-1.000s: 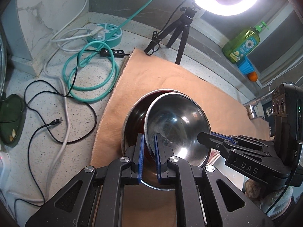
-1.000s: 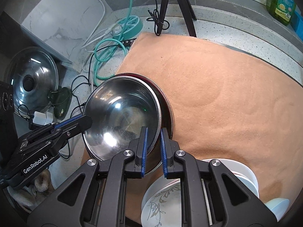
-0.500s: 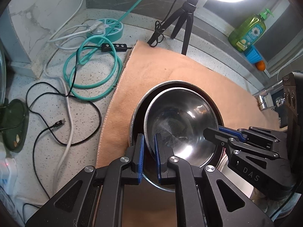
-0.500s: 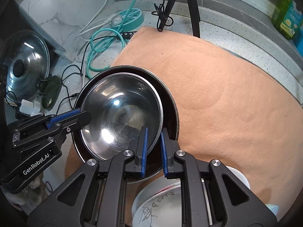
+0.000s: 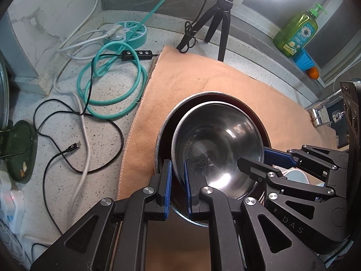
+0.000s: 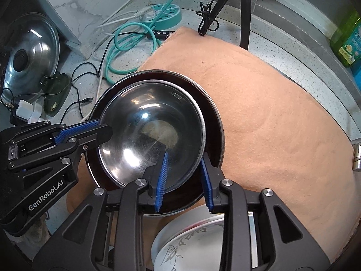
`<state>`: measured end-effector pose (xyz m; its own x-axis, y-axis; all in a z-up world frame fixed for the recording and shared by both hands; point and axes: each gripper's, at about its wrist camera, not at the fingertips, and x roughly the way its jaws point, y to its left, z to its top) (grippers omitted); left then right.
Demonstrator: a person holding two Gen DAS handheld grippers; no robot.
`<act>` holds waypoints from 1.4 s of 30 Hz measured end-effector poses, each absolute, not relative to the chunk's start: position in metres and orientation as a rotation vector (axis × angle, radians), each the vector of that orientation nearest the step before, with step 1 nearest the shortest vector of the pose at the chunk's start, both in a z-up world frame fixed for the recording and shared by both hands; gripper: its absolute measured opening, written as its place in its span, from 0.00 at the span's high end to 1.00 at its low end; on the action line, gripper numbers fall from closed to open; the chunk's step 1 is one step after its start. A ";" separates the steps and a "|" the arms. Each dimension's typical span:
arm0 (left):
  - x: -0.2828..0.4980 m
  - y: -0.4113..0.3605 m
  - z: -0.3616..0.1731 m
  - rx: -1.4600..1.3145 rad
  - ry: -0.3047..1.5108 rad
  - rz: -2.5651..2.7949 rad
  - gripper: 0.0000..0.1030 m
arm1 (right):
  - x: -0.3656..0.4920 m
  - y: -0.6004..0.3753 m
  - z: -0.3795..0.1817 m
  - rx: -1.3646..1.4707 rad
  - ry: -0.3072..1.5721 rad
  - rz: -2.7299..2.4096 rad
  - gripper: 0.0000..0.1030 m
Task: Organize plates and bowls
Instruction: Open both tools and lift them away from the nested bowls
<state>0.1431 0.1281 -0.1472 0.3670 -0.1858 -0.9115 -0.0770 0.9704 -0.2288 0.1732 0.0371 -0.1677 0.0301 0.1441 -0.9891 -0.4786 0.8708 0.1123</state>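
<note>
A shiny steel bowl point(image 5: 216, 140) point(image 6: 149, 122) sits nested inside a larger dark bowl point(image 5: 164, 124) point(image 6: 212, 122) on the orange cloth point(image 5: 191, 79). My left gripper point(image 5: 177, 164) is shut on the steel bowl's near rim, and it shows at the left of the right wrist view point(image 6: 105, 128). My right gripper point(image 6: 183, 154) straddles the opposite rim. Its jaws are opening, one pad inside the bowl and one outside, and neither presses on the rim. The left wrist view shows it at the right point(image 5: 252, 157).
White patterned plates point(image 6: 187, 244) lie just below the bowls. Teal and black cables point(image 5: 108, 85) and a round power strip point(image 5: 126, 33) crowd the counter to the left. A tripod point(image 5: 221, 18), a green soap bottle point(image 5: 297, 31) and a pot lid point(image 6: 29, 52) stand around.
The steel bowl has come down from a tilt and settled level inside the larger bowl. My right jaws have spread off its rim. The left grip is unchanged.
</note>
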 end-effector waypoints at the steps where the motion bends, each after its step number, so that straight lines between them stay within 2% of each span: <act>1: 0.143 0.128 -0.147 -0.251 1.197 -0.071 0.91 | 0.173 0.037 -0.168 -0.274 1.469 0.490 0.70; 22: 0.137 0.129 -0.135 -0.272 1.165 -0.072 0.91 | 0.174 0.026 -0.159 -0.189 1.457 0.486 0.69; 32: 0.124 0.125 -0.105 -0.336 1.087 -0.128 0.91 | 0.170 -0.001 -0.125 -0.089 1.392 0.494 0.69; 42: 0.101 0.068 -0.077 -0.301 1.041 -0.304 0.91 | 0.139 -0.076 -0.078 0.024 1.298 0.459 0.68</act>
<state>0.1009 0.0679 -0.0767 0.4715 -0.3847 -0.7936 0.1031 0.9177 -0.3836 0.1386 -0.0756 -0.0780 0.1925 0.3401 -0.9205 -0.3137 0.9101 0.2707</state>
